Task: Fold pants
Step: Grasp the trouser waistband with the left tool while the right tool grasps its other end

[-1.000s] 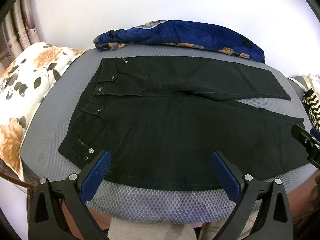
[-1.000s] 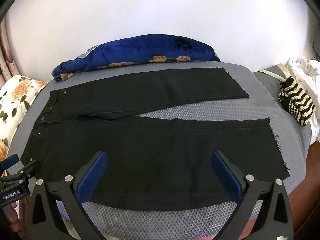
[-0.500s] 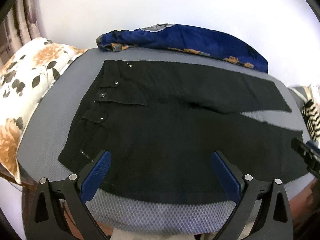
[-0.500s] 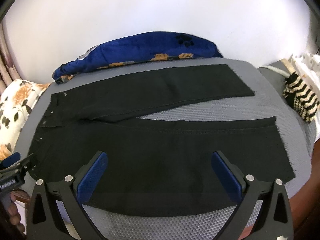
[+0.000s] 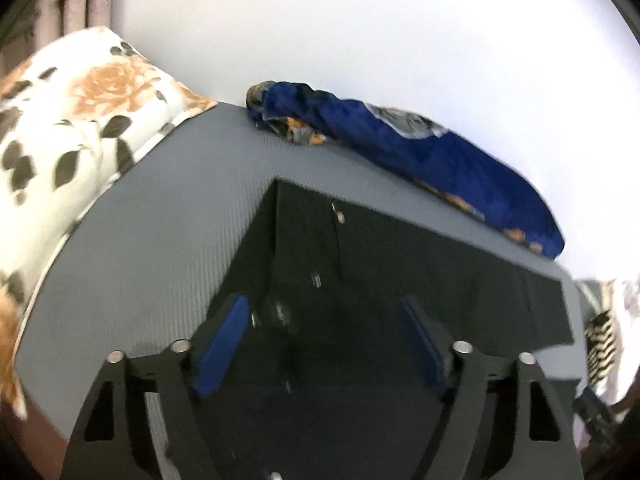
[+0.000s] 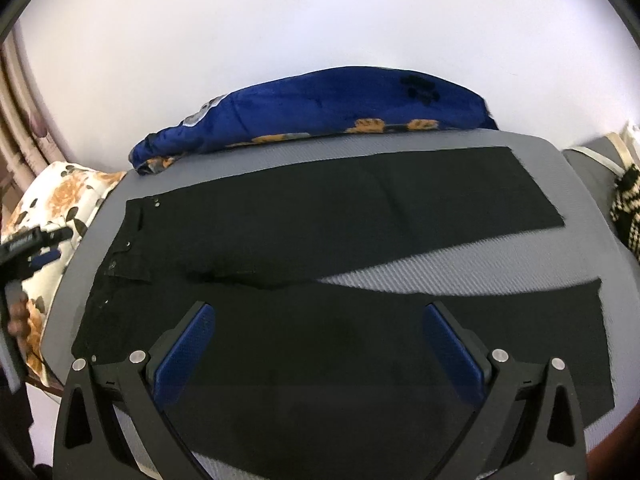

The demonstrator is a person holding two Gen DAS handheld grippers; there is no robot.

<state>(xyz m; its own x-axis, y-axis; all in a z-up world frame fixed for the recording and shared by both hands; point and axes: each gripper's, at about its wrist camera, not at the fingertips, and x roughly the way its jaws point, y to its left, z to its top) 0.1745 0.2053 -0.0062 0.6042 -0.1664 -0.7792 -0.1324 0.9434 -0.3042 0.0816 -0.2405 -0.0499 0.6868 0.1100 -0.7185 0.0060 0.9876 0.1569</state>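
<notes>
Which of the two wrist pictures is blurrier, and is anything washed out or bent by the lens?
Left wrist view: clearly blurrier, the black pants and floral pillow smeared. Right wrist view: mostly sharp, the pants' seams and the grey mat weave readable. Both views: the white wall behind is bright and featureless, and the fisheye bows the mat's edges, with dark corners.

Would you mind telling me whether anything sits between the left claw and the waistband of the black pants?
Nothing visible does. The left claw hangs right over the waistband end of the black pants, its jaws closing with only that cloth below them. The blue blanket and floral pillow lie off to the sides, clear of the pants.
</notes>
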